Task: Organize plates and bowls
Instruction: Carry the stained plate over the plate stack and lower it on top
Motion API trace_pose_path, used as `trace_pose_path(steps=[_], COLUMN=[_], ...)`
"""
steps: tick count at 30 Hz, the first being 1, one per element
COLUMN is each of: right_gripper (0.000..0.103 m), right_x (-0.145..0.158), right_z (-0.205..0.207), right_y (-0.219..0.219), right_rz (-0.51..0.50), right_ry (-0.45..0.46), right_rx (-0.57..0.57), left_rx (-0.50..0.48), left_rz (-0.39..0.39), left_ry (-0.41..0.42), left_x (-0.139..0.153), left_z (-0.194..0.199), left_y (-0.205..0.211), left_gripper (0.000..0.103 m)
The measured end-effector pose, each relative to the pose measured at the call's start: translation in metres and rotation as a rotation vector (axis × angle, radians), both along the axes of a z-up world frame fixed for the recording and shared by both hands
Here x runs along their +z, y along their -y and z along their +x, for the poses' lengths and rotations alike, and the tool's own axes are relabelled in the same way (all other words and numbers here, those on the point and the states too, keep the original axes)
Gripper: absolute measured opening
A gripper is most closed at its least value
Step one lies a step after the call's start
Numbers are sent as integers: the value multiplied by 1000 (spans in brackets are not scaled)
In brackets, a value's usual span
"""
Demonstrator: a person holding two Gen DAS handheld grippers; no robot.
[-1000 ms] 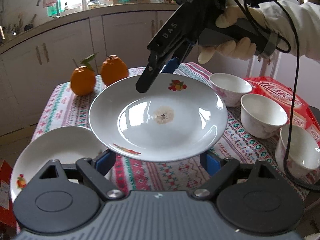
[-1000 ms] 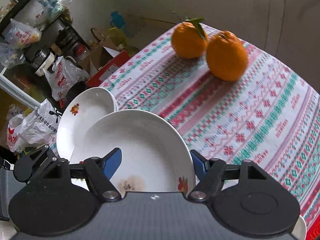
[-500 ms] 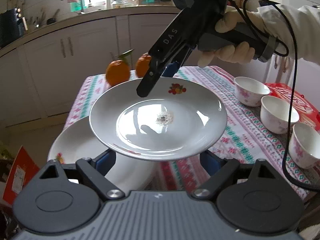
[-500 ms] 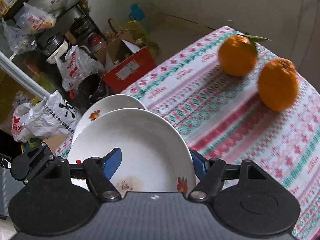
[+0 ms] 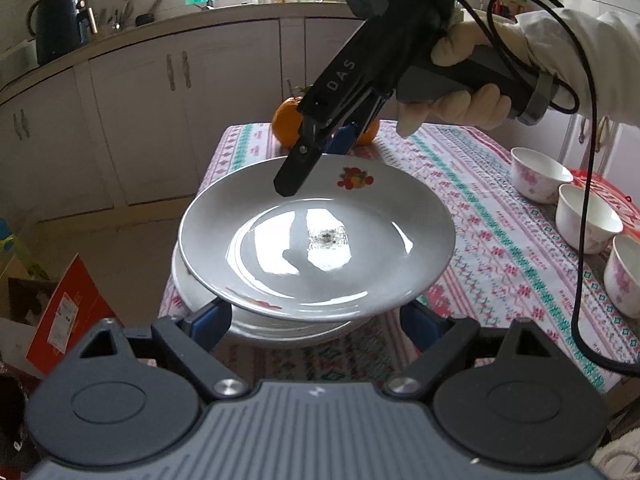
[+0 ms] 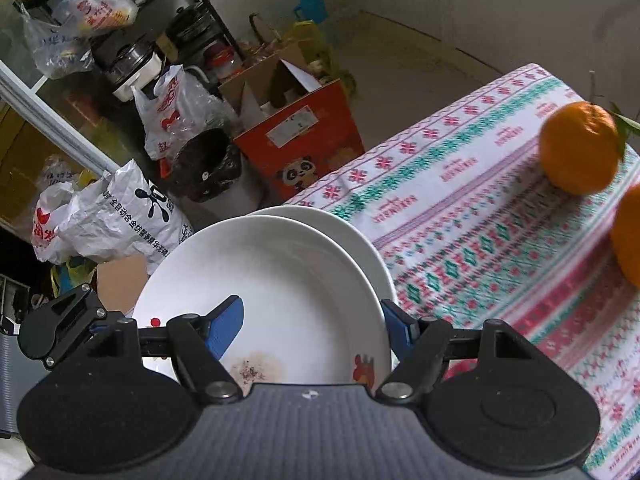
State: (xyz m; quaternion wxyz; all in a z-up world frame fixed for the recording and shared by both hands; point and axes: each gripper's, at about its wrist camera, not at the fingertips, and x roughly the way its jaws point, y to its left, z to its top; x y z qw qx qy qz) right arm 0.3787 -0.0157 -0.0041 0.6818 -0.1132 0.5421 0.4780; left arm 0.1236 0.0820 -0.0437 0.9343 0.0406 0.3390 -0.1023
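Note:
A white plate [image 5: 316,240] with a fruit print and a brown stain hangs just above a second white plate [image 5: 256,326] at the table's corner. My right gripper [image 5: 316,160] is shut on the upper plate's far rim, one finger on top and one underneath. In the right wrist view the held plate [image 6: 280,288] overlaps the lower plate [image 6: 360,236], with my right gripper [image 6: 312,320] straddling its rim. My left gripper [image 5: 316,320] is open under the held plate's near edge; whether it touches is unclear. Three white floral bowls [image 5: 538,174] stand at the right.
Two oranges [image 6: 580,148] sit at the table's far end on the patterned cloth [image 5: 500,248]. A red packet [image 5: 616,200] lies behind the bowls. A red carton [image 6: 300,140], bags and a bin stand on the floor beside the table. Kitchen cabinets [image 5: 160,120] are behind.
The held plate has moved left across the table and now hangs over the second plate at the corner. Both grippers moved with it.

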Motion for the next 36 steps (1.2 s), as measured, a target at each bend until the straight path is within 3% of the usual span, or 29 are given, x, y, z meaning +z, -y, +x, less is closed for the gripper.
trace_pose_path(steps=[11,36], right_gripper=[79,79], right_x=[-15,-16], right_z=[-1,-3], right_y=[-16,-1], right_rz=[-26,-15], right_ry=[-22,-36], right_rx=[7,-33], left_rx=[9,-6], left_rz=[-19,-81], left_ry=[-17,-52], left_x=[-2,-6], left_z=[-2,7], left_y=[-10,-26], left_gripper=[91,91])
